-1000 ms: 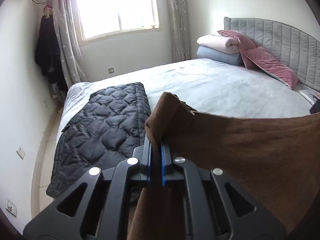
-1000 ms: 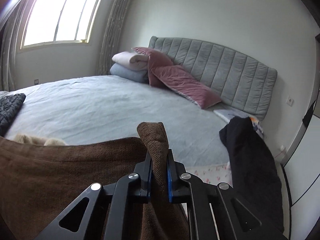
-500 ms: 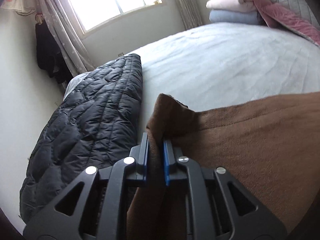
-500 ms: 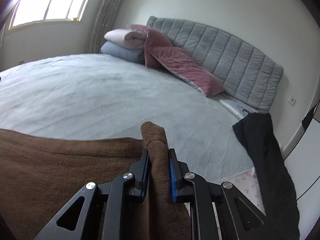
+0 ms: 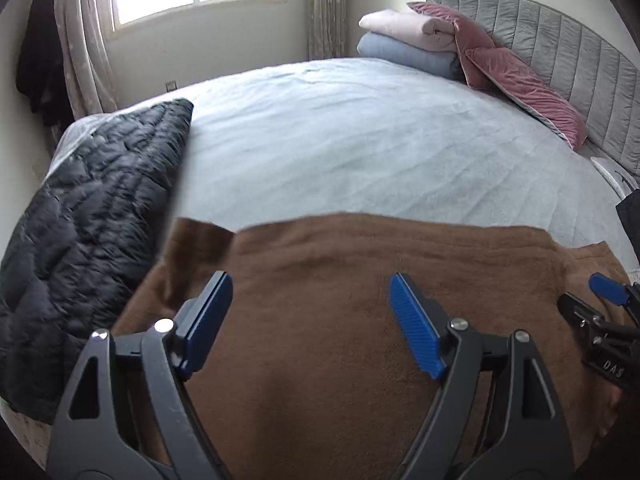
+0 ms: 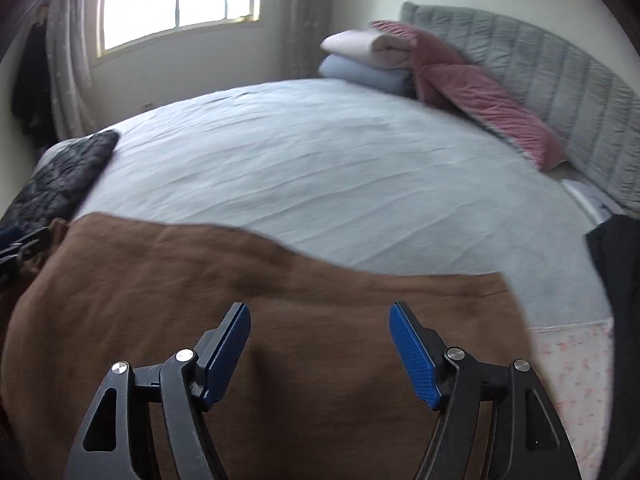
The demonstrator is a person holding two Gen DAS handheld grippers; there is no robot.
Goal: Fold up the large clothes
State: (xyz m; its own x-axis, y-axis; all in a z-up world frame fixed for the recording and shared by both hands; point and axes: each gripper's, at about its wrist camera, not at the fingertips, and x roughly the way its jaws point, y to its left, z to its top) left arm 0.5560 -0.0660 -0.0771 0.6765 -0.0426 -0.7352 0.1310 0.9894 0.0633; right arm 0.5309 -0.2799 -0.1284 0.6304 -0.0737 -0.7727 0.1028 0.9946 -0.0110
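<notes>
Two tongs, left (image 5: 310, 320) and right (image 6: 320, 344), are shown spread wide and empty above the brown cloth (image 5: 340, 280), laid flat at the bed (image 5: 360, 152) edge. Soft, thick, limp fabric is judged; corners are best pinched.

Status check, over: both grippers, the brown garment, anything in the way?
Left gripper open, right gripper open. Brown garment lying on the bed, unheld. Quilted black jacket beside its left edge.

Both grippers newly open, brown garment (image 5: 344, 320) released.
</notes>
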